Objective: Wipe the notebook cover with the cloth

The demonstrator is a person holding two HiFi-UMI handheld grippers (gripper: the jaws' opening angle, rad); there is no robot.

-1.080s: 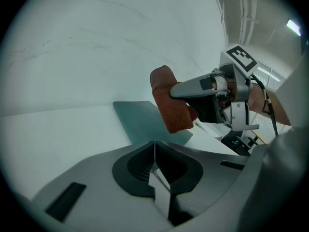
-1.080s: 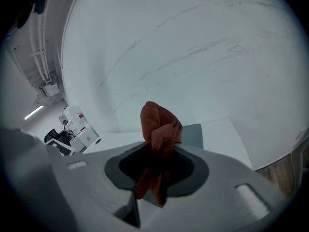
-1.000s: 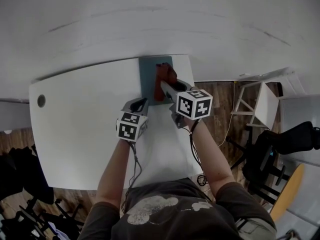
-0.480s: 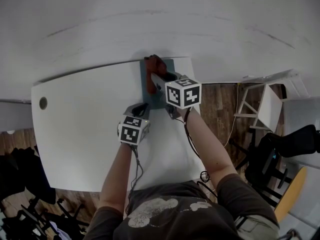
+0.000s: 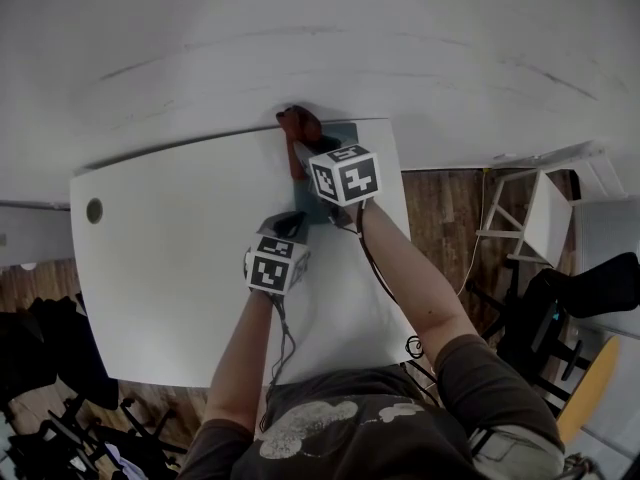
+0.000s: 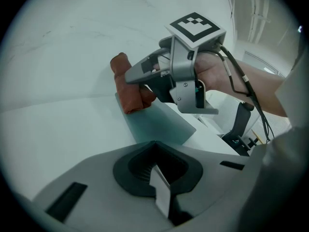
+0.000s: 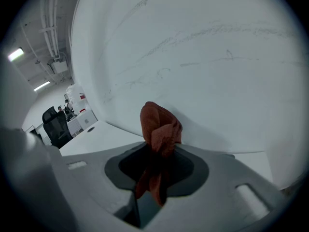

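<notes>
The teal notebook [image 5: 345, 136] lies flat on the white table [image 5: 170, 258], with the pale wall [image 5: 300, 38] rising just behind its far edge. The right gripper [image 5: 300, 151] reaches over the notebook's far left corner, its jaws clenched on a bunched rust-red cloth [image 5: 297, 126]. The cloth sticks out past the jaw tips and sits at that corner, partly over the notebook's left edge, where it seems to press on the cover. From where I stand I can't be sure how much of it touches. The left gripper [image 5: 289, 223] rests on the table just off the notebook's near left corner, pointing toward it. Its jaws are drawn together on nothing, with only a thin slit between them.
</notes>
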